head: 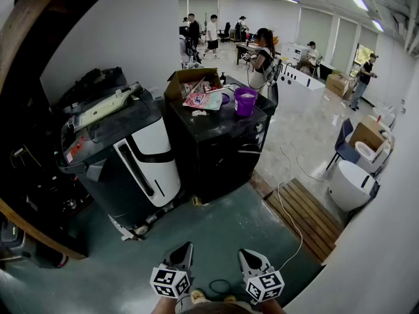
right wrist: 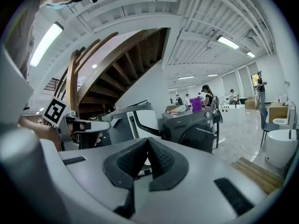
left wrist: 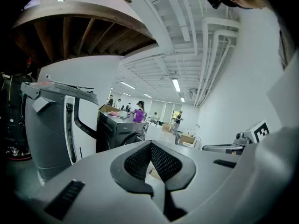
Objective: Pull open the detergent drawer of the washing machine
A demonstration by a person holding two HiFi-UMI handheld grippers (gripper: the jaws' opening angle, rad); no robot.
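Detergent drawer being sought on black washing machine (head: 216, 149), frame centre, too small to be made out. Bottom centre, well apart from it, left gripper (head: 186, 248) and right gripper (head: 245, 255) being carried clenched, empty: 2 idle tools, approach judged not yet begun.

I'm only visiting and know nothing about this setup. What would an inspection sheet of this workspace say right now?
Surface: greenish floor, scuffed.
Job's things: black washer stands ahead, apart from both grippers; its drawer is too small to judge.
Clutter: purple bucket and cardboard box on the washer's top; a tilted grey machine beside it.
Grippers: left hand-held gripper and right hand-held gripper both shut, empty.
Cables: white cable trails over the floor past the wooden slats.
Surroundings: people busy at the far end.
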